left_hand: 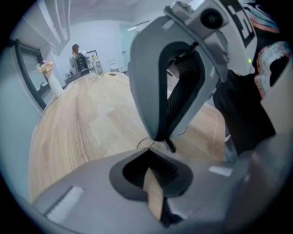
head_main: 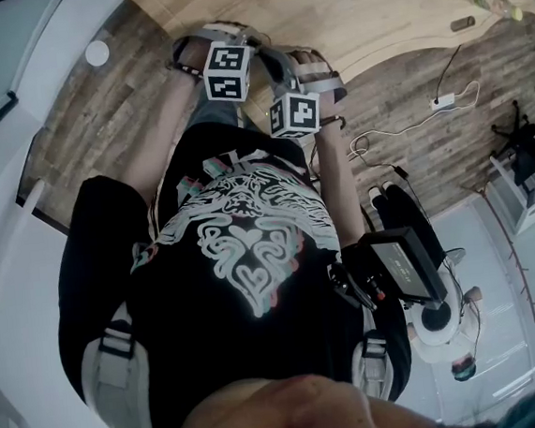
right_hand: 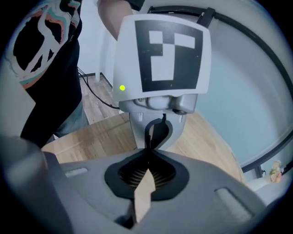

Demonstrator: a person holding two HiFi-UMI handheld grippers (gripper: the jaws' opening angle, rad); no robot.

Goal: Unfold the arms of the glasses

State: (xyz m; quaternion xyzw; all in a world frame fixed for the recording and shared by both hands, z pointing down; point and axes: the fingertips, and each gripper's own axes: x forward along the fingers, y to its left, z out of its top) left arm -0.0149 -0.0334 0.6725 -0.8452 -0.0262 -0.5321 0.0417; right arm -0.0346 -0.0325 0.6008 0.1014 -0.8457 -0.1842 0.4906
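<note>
The glasses [left_hand: 145, 144] show only as thin wire loops and a small dark piece right at the gripper tips, low over the wooden table [left_hand: 82, 132]. My left gripper [left_hand: 151, 154] is shut, its tips at that wire. My right gripper [right_hand: 147, 153] also looks shut, and it faces the left one tip to tip. In the left gripper view the right gripper [left_hand: 160, 138] fills the middle, its jaws together at the wire. The right gripper view shows no glasses. In the head view both marker cubes [head_main: 227, 71] [head_main: 295, 113] sit side by side above the table edge, with the fingertips hidden.
A white vase of flowers [left_hand: 48, 75], bottles [left_hand: 96, 66] and a person [left_hand: 78, 57] are at the table's far end. A power strip with cable [head_main: 443, 102] lies on the wood floor. The person's dark shirt [head_main: 243, 248] fills the head view.
</note>
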